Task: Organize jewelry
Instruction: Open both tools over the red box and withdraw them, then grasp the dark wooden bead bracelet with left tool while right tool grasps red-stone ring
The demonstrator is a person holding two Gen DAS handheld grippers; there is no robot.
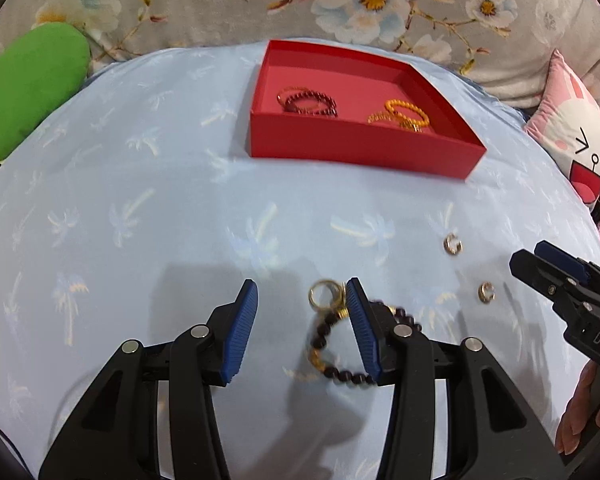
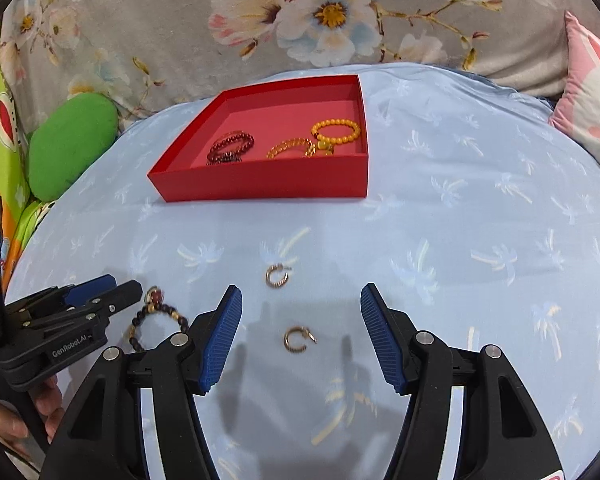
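Bracelet (image 1: 332,344) lies flat, ring end toward the red box (image 1: 360,148), between the open left hand-held gripper (image 1: 302,300).

This is a home, most likely a bedroom or a soft sitting corner. The working surface is a padded one covered with a light blue sheet (image 2: 460,208) printed with pale palm trees, not a hard desk. Past its far edge hangs a grey fabric with large flowers (image 2: 300,20). A green cushion (image 1: 28,92) lies at the far left corner, and a pink cartoon-rabbit pillow (image 1: 572,132) leans at the far right edge.
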